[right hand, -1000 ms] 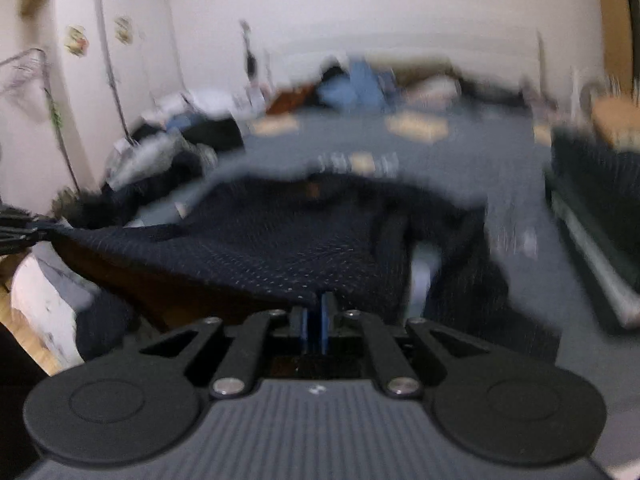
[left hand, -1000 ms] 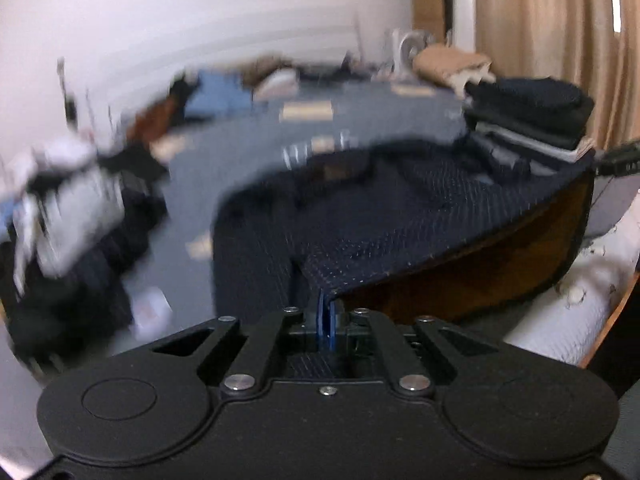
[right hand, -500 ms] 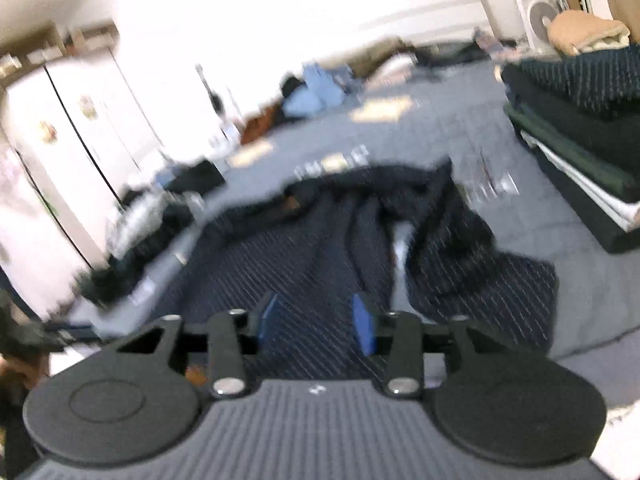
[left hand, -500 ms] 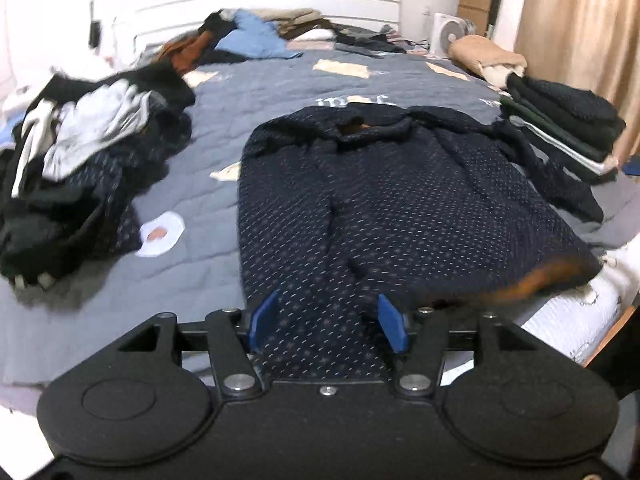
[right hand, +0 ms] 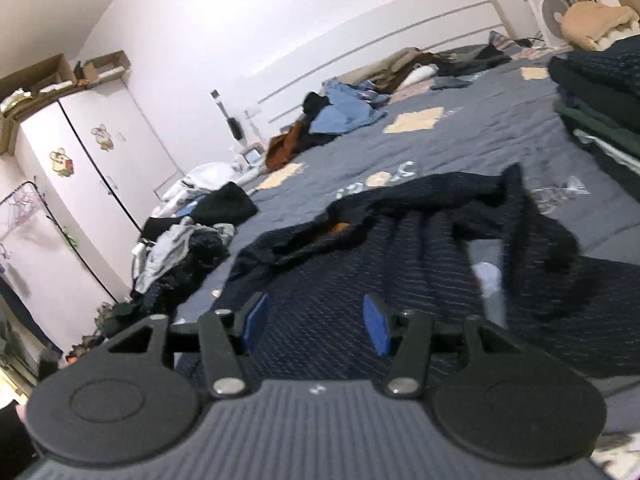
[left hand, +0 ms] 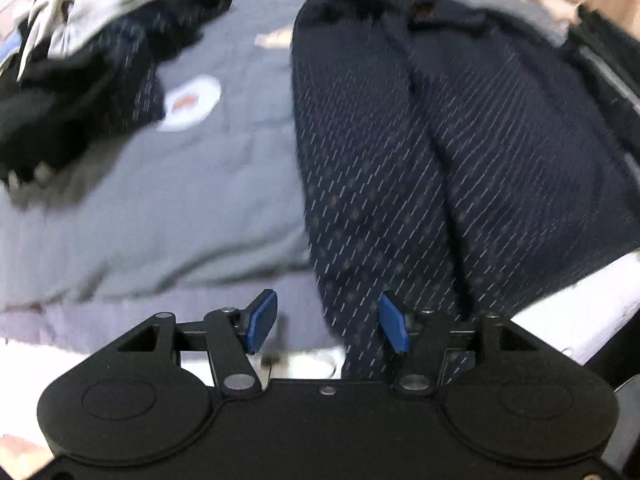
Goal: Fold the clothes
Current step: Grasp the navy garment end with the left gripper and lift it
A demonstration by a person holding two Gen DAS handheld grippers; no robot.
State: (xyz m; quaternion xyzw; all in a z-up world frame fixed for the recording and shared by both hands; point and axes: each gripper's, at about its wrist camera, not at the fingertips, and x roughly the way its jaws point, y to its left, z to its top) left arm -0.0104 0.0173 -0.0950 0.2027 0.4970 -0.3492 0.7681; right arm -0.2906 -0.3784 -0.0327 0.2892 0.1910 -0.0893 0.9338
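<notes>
A dark navy garment (left hand: 400, 140) with a fine dotted pattern lies spread flat on the grey-blue bedcover (left hand: 160, 208). My left gripper (left hand: 326, 308) points steeply down over the garment's near left hem. It is open, the hem's edge lies under the gap, and the pads do not touch it. In the right wrist view the same garment (right hand: 420, 240) lies rumpled toward its collar. My right gripper (right hand: 316, 308) hovers low above the near part. Its jaws are opening and grip nothing.
A heap of unfolded clothes (left hand: 80, 60) (right hand: 184, 248) lies to the left of the garment. A stack of folded clothes (right hand: 600, 112) stands at the right. More loose clothes (right hand: 344, 112) sit by the headboard. The bed's white near edge (left hand: 580, 308) is close below. A white wardrobe (right hand: 80, 168) stands at the left.
Both grippers were shut on the garment's hem and held it up. They have opened and the garment now lies flat. The left gripper has dropped and tipped downward toward the hem.
</notes>
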